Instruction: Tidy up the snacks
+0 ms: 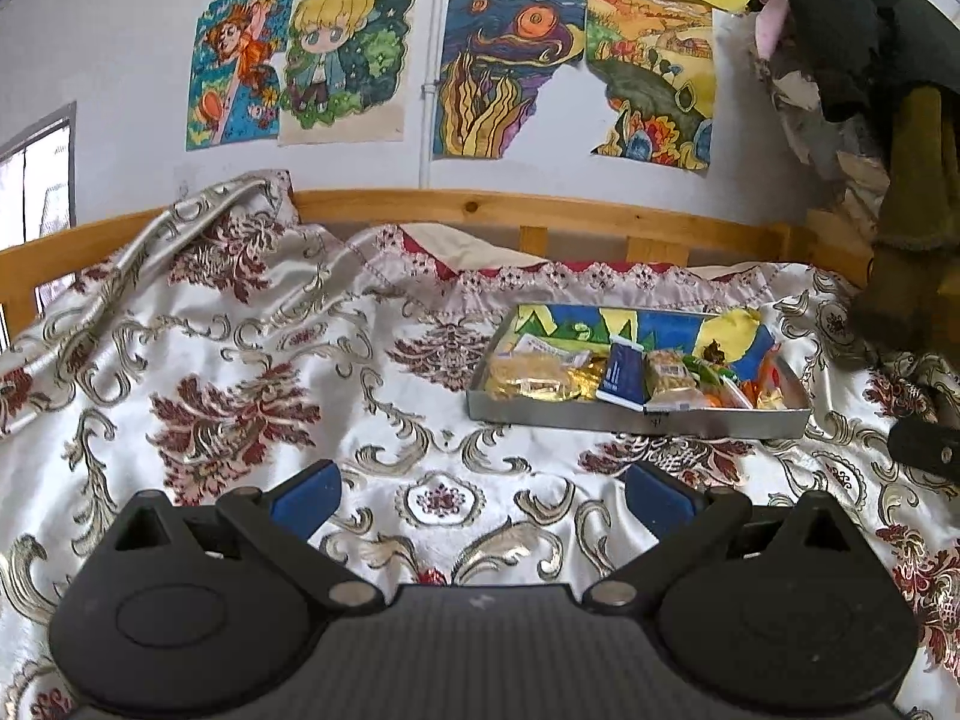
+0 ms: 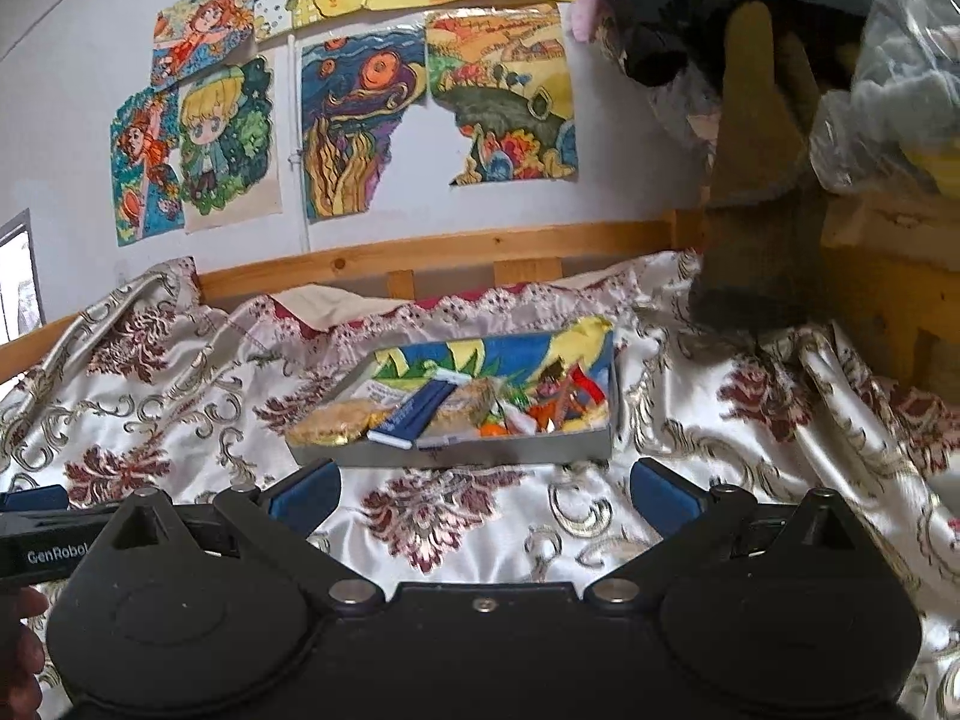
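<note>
Showing my left gripper (image 2: 36, 531) only in the right view; both grippers (image 1: 483, 495) gape wide, bedspread (image 1: 240, 360) open before the snack tin (image 1: 636, 420).

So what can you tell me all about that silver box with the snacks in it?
The metal tray is a shallow, grey, shiny rectangle with low walls and no lid on it. It sits flat on the flowery bedspread, near the wooden bed rail. A bright painted picture stands along its back side. Inside lie a gold-wrapped snack at the left, a dark blue packet in the middle, and small colourful sweets at the right. Neither gripper touches it.
</note>
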